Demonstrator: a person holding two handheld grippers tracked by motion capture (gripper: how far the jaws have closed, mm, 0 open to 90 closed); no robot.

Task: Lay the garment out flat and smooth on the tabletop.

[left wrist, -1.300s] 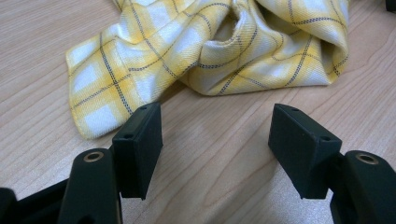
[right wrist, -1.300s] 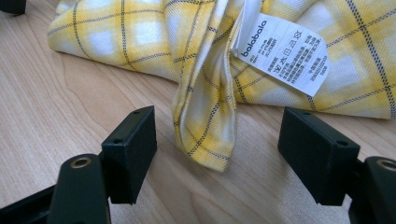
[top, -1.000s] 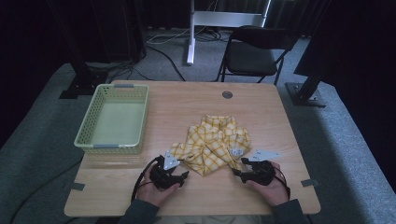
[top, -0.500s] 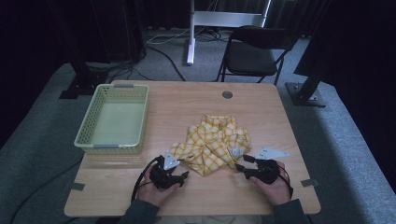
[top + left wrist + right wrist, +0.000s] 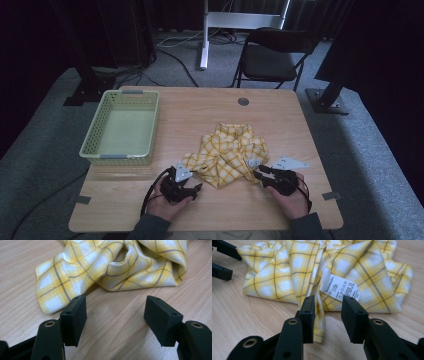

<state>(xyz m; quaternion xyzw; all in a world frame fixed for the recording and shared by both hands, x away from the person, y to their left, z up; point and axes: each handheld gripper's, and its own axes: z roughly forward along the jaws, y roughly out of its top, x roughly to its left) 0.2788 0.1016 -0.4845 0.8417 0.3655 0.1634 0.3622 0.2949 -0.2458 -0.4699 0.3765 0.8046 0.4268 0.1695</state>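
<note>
In the high view, a crumpled yellow checked cloth [image 5: 227,155] lies on the near half of the wooden table [image 5: 200,112], a little right of the middle. A pale green basket [image 5: 121,128] stands well apart from it at the left. The left gripper [image 5: 196,187] rests on the table just near-left of the cloth's left corner, held by a hand that comes in from the near edge. The right gripper [image 5: 256,173] sits at the cloth's near-right edge, its tips against the fabric.

In the left gripper view, the left gripper [image 5: 115,311] has its jaws spread wide over bare wood. The cloth [image 5: 112,265] lies just beyond them, one flat corner reaching close to the left jaw, with nothing between the pads.

In the right gripper view, the right gripper [image 5: 327,315] has just been closing its jaws, which now stand about halfway in. A fold of the cloth's [image 5: 322,272] near edge lies between them, against the left pad, while the right pad stands clear of it. A white label [image 5: 340,287] on the cloth shows just beyond the tips. The left gripper's black jaws [image 5: 222,258] appear at the far left.
</note>
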